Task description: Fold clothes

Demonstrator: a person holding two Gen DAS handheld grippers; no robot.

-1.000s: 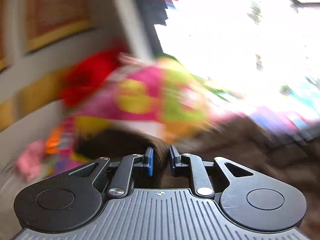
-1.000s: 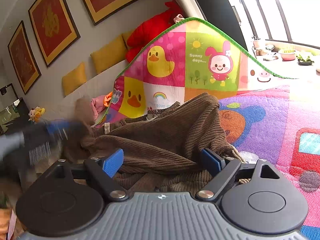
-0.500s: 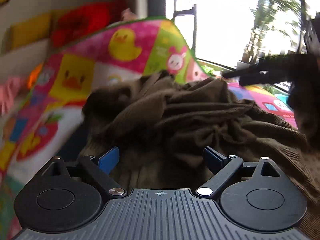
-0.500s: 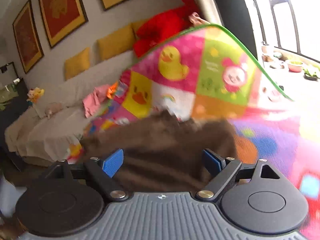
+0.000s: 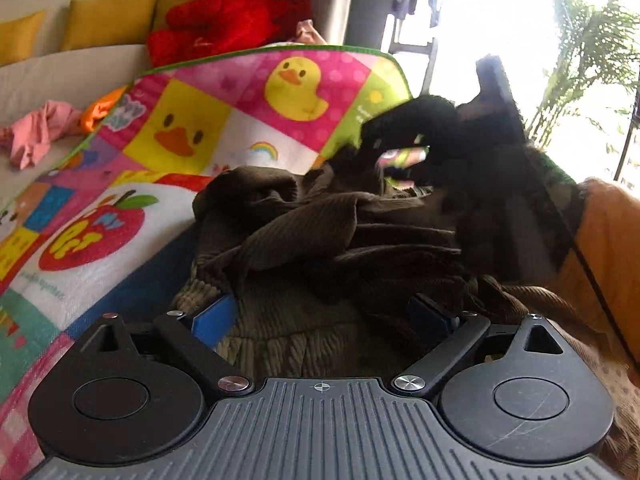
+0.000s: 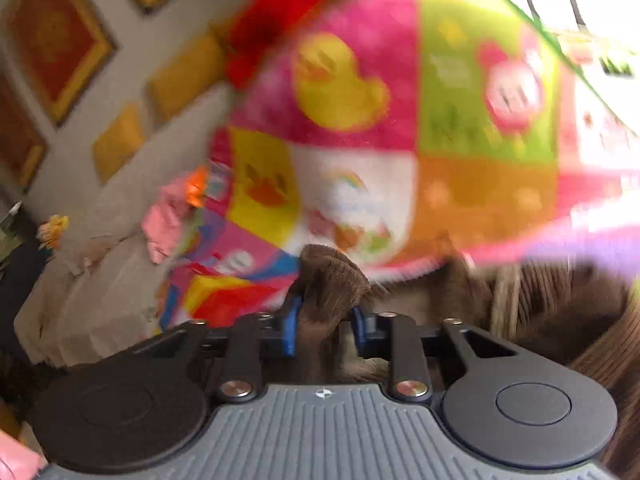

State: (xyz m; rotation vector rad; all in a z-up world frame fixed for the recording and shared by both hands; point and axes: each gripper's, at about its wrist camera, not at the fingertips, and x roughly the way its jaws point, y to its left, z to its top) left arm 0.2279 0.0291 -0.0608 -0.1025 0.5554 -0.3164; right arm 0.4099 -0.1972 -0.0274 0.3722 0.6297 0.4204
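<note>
A crumpled brown corduroy garment [image 5: 320, 240] lies in a heap on a colourful play mat [image 5: 192, 128]. My left gripper [image 5: 320, 316] is open, its blue pads spread either side of the garment's ribbed hem. My right gripper [image 6: 325, 328] is shut on a bunched fold of the brown garment [image 6: 332, 280]; this view is blurred. The right gripper with its gloved hand shows dark and blurred in the left wrist view [image 5: 460, 148], above the far side of the heap.
The mat's far edge stands folded up with duck pictures [image 6: 340, 80]. Behind are a beige sofa [image 5: 60, 76] with yellow cushions [image 5: 108, 20], a red plush [image 5: 224, 20] and a pink cloth [image 5: 36, 132]. An orange cloth [image 5: 600, 240] lies at right. Bright window at back right.
My left gripper opened and let go of the garment, then settled low at its hem. My right gripper moved in and shut on a fold of the brown garment.
</note>
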